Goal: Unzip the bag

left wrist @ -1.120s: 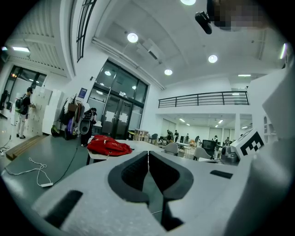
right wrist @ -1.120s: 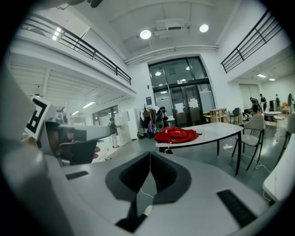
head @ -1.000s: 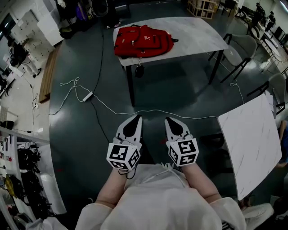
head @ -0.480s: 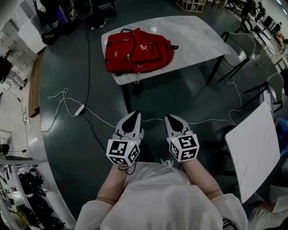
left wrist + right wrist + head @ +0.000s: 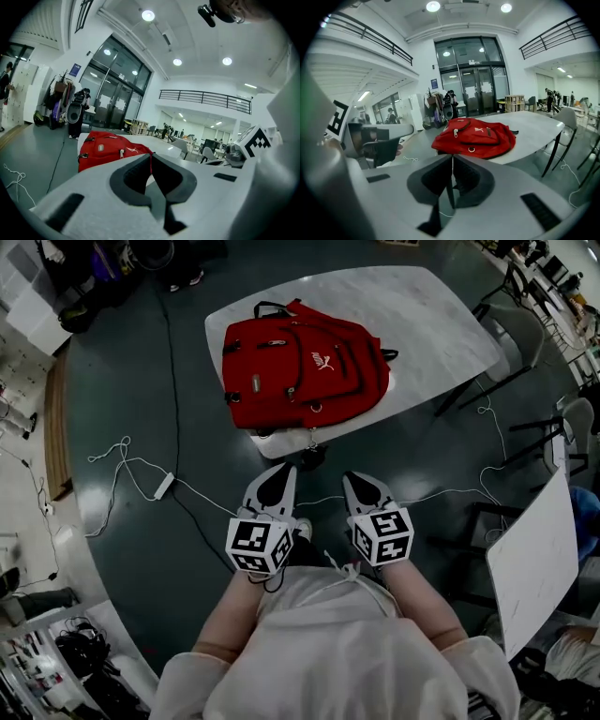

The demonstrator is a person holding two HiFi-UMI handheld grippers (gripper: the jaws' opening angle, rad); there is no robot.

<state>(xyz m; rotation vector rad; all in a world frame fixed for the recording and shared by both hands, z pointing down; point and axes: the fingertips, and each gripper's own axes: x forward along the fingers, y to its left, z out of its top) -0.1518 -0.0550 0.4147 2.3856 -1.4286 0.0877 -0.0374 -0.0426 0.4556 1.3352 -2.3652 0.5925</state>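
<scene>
A red backpack (image 5: 305, 376) lies flat at the near left corner of a white marble-top table (image 5: 441, 324); it also shows ahead in the left gripper view as the backpack (image 5: 105, 150) and in the right gripper view as the backpack (image 5: 473, 136). Its zippers look closed, with pulls hanging at the front edge. My left gripper (image 5: 278, 482) and right gripper (image 5: 361, 486) are held side by side close to my body, short of the table, over the floor. Both have their jaws together with nothing between them. Neither touches the backpack.
A white cable with a power strip (image 5: 164, 486) runs across the dark floor left of the table. A second white table (image 5: 530, 563) stands at the right, with chairs (image 5: 553, 432) beyond. Shelves and gear line the left wall.
The view has advanced toward the table: the backpack now sits larger and closer, just ahead of both grippers. The grippers keep the same shut pose by my body.
</scene>
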